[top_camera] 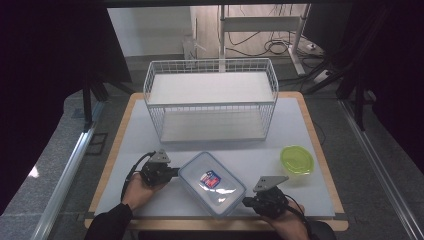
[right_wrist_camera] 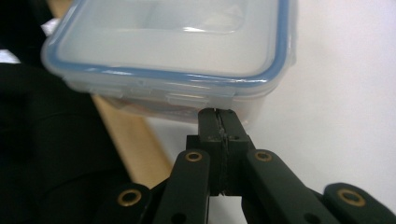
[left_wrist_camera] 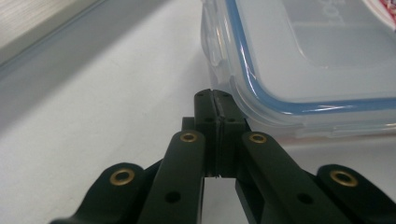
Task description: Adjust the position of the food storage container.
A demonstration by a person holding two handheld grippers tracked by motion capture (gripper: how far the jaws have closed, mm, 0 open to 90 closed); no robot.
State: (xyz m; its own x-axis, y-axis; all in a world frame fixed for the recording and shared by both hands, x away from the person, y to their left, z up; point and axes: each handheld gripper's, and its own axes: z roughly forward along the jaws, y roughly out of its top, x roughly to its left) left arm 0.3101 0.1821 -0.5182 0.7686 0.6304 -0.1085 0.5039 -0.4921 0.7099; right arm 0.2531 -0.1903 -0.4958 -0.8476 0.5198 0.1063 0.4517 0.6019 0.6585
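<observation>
Nearest the person's edge of the table (top_camera: 320, 200): right gripper (top_camera: 245, 201), held in the right hand (top_camera: 287, 222), jaws pressed together with nothing between them. Its tip stood at the near corner of the box (top_camera: 212, 183). In the right gripper view the closed tip (right_wrist_camera: 218, 114) sat just under the box's (right_wrist_camera: 177, 46) side wall, below the blue-sealed lid; touching or a hair apart, could not be told.

Next: left gripper (top_camera: 176, 171), in the left hand (top_camera: 137, 190), a dark sleeve (top_camera: 107, 225) behind it. Jaws likewise shut tight, empty. In the left gripper view the tip (left_wrist_camera: 214, 95) lay against or just beside the box's (left_wrist_camera: 308, 51) corner, near a lid clasp (left_wrist_camera: 212, 46).

Between the two grippers: the box, a clear rectangular container with a snap lid and blue seal, a small red-and-blue label (top_camera: 210, 179) on the lid. It lay flat on the white mat (top_camera: 150, 150), turned at a slant, one end towards each gripper. Neither gripper held it.

To the right, well apart from the box: a round yellow-green tub (top_camera: 297, 159), lid on, upright on the mat.

Farthest: a white wire rack (top_camera: 210, 100) with two shelves, standing at the far side of the mat, open front towards the person.

Beyond the table: floor, cables, a stand (top_camera: 260, 25).
</observation>
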